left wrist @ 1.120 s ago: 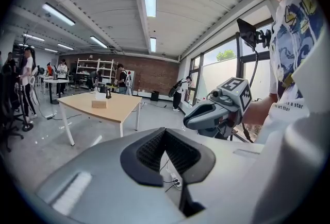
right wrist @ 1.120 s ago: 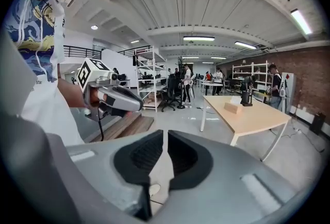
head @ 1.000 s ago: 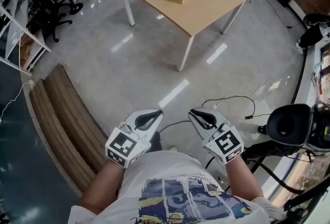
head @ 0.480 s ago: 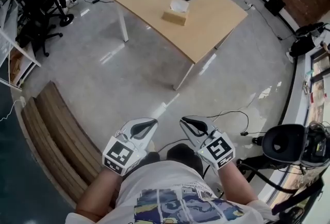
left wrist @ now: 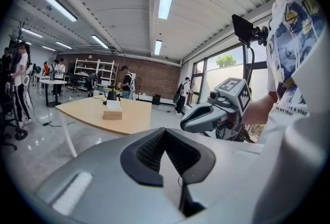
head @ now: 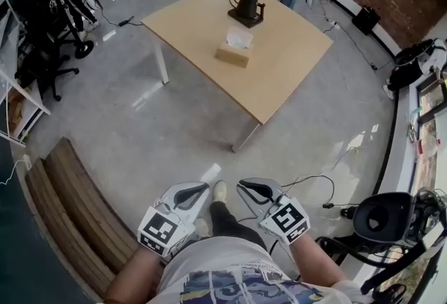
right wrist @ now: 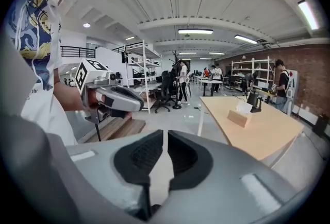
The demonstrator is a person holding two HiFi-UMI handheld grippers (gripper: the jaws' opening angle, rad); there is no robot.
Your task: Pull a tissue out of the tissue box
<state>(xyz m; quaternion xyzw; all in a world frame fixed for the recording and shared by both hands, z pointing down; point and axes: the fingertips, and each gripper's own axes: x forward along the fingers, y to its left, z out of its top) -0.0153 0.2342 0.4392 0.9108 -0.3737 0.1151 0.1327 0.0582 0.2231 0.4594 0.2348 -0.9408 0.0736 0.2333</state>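
A tan tissue box point(head: 233, 54) with a white tissue point(head: 239, 37) sticking up stands on the light wooden table point(head: 286, 58), far ahead of me. It is small in the left gripper view point(left wrist: 112, 114) and in the right gripper view point(right wrist: 238, 117). My left gripper point(head: 200, 189) and right gripper point(head: 245, 187) are held side by side close to my body, over the grey floor, well short of the table. Both are shut, with nothing between their jaws point(left wrist: 165, 130) point(right wrist: 165, 133).
A black kettle on a stand point(head: 246, 8) sits behind the box. A curved wooden bench point(head: 77, 205) lies at the left, a black stool point(head: 384, 215) and floor cables point(head: 314, 180) at the right. Office chairs point(head: 49, 30) and several people stand beyond the table.
The table and tissue box have come nearer in the head view as I walk toward them. Both grippers keep the same pose in front of my body, still shut.
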